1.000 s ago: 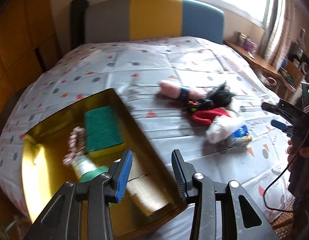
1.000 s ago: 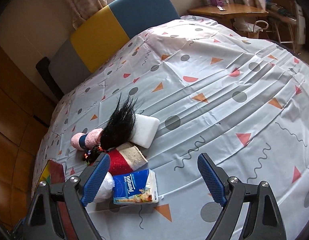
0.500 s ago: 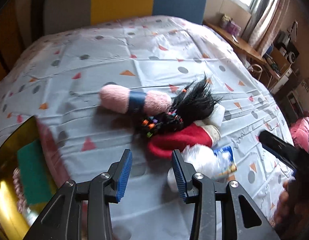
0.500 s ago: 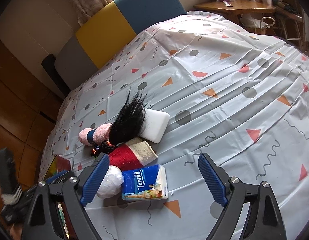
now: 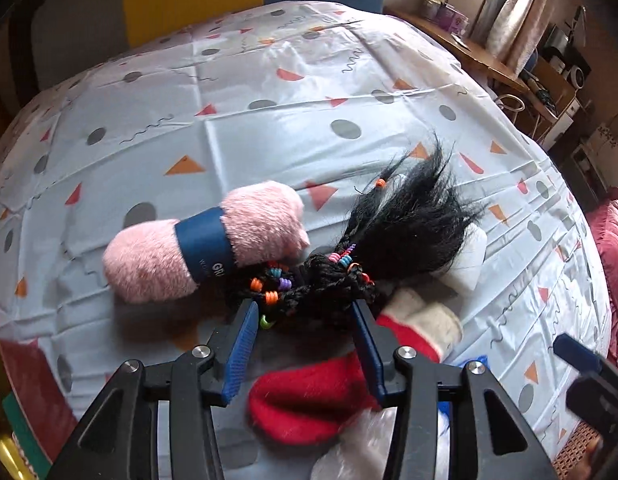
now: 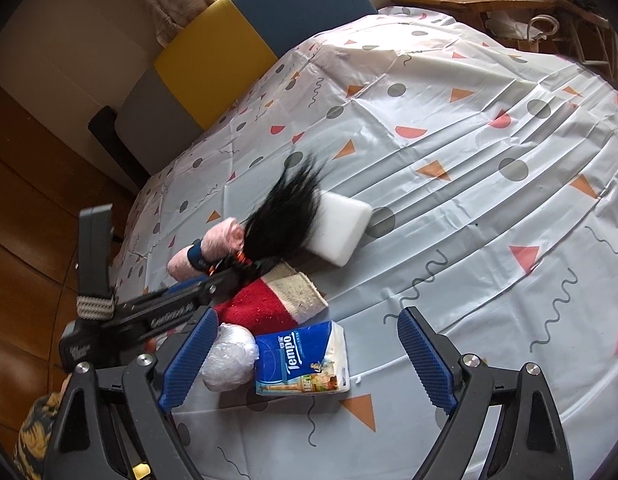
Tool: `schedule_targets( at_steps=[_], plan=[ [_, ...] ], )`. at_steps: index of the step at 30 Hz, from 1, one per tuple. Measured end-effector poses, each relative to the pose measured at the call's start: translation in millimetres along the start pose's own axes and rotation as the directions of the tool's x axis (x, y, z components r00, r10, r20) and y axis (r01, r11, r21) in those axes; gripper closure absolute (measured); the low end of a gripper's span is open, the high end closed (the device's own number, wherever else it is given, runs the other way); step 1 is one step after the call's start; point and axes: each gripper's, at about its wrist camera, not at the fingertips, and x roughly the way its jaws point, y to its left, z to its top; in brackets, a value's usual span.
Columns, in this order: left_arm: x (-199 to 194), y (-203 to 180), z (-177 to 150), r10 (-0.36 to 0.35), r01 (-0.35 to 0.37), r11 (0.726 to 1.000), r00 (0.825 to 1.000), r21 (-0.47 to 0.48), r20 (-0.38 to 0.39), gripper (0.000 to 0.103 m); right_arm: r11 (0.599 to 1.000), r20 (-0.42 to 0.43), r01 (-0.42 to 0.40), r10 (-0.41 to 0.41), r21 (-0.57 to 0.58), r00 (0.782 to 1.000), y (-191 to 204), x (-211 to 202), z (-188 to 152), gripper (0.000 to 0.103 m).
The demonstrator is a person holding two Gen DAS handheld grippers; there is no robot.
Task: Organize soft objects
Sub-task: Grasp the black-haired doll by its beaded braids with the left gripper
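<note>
Left gripper (image 5: 305, 316) angled steeply down over the heap of soft things on the bed.

Its jaws have just been opening and stand apart, the beaded braids of the black hairpiece (image 5: 405, 224) between the blue pads, not pinched. The right gripper (image 6: 305, 360) hangs low over the sheet with its jaws spread wide, the tissue pack (image 6: 303, 358) lying loose between them. The heap sits near the bed's edge: a pink fluffy roll (image 5: 205, 240) with a blue band beside the hairpiece, a red sock (image 5: 321, 392) just below it, a white sponge block (image 6: 341, 228) under the hair's loose end, and a wrapped white ball (image 6: 229, 356) touching the tissue pack. The bedsheet (image 6: 489, 184) is pale blue with triangles and dots; a padded headboard (image 6: 245, 44) and a wooden side table (image 6: 477, 0) stand behind.
</note>
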Motion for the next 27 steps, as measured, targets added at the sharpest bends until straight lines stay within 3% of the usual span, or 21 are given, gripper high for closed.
schedule_targets(
  at_steps=[2, 3, 5, 11, 16, 24, 27],
  plan=[
    [3, -1, 0, -0.027, 0.027, 1.000, 0.999, 0.007, -0.026, 0.074, 1.000, 0.001, -0.003, 0.003, -0.001, 1.000, 0, 0, 0, 0.011],
    [4, -4, -2, -0.058, 0.059, 0.998, 0.997, 0.011, -0.046, 0.077, 1.000, 0.003, -0.002, 0.002, 0.001, 1.000, 0, -1, 0, 0.011],
    [1, -8, -7, -0.083, 0.086, 0.996, 0.995, 0.039, -0.055, 0.076, 1.000, 0.004, -0.005, 0.005, 0.017, 1.000, -3, -2, 1, 0.011],
    [-20, -23, -3, -0.037, 0.034, 0.987, 0.999, 0.154, 0.015, 0.072, 0.999, 0.004, -0.021, 0.021, 0.028, 1.000, -2, -4, 1, 0.010],
    [-11, -46, 11, 0.001, -0.005, 0.970, 1.000, 0.243, 0.017, 0.066, 0.999, -0.003, -0.026, 0.026, 0.028, 1.000, 0, -3, 0, 0.010],
    [30, -63, 30, 0.063, -0.062, 0.956, 0.998, 0.286, 0.006, 0.065, 0.999, -0.002, -0.028, 0.028, 0.040, 1.000, -3, -3, 0, 0.009],
    [29, -61, 29, 0.065, -0.063, 0.963, 0.998, 0.261, 0.001, 0.072, 0.999, -0.002, -0.025, 0.025, 0.033, 1.000, -3, -2, 0, 0.009]
  ],
)
